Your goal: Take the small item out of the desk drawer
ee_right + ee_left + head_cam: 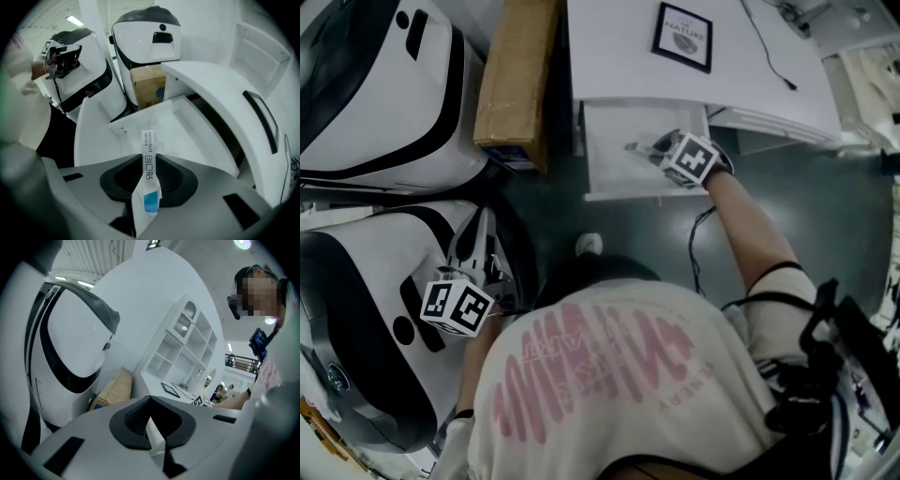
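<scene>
Right gripper view shows the right gripper (150,180) clenched edge-on upon the thin white paper packet with a blue patch (148,154), over the floor of the open white desk drawer (187,136); such a pinch suits something so flat. Head view puts the left gripper (480,230), jaws together on nothing, well apart beside the white-and-black pod-shaped shell (366,272), probably parked there because one claw suffices.
</scene>
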Demonstrator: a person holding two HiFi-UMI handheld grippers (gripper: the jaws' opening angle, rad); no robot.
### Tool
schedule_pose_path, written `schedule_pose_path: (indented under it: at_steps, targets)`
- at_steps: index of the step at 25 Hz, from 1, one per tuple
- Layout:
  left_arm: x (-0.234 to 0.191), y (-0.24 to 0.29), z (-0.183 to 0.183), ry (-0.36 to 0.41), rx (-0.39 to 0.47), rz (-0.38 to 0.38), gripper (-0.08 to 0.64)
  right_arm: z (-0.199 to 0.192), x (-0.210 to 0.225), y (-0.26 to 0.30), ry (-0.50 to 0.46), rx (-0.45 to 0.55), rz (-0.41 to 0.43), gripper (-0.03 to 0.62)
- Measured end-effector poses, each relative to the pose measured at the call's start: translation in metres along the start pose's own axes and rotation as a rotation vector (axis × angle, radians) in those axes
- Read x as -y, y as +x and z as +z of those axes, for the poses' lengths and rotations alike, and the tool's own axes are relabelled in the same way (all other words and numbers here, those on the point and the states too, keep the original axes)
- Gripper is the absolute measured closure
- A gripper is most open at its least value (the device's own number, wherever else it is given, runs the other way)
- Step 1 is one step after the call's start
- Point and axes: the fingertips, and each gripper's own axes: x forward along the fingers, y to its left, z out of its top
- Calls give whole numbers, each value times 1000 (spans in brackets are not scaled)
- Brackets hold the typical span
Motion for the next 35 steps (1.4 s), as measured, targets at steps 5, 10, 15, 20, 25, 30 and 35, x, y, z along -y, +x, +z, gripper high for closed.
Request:
schedule_pose_path:
  at_steps: [5,10,15,20,25,30,35]
  targets:
    - [32,29,17,27,12,-113,532,17,1,-67,32,128,-110,494]
    - [83,54,37,60,17,-233,532,24,-5,-142,147,309,-239,495]
    - [130,67,52,110,15,-320,531,23,-14,-211,297,517,-368,495]
    - [163,77,71,141,45,-389,532,15,-21,-288,458,725,-528,495]
    - [199,67,80,167,58,-441,532,-1,-45,-352,573,921,-627,495]
    - [231,41,73,181,58,-493,532,-25,-80,-390,664,1085,-656,495]
    - [253,8,50,204,51,-521,532,-55,-122,-404,695,1121,-671,495]
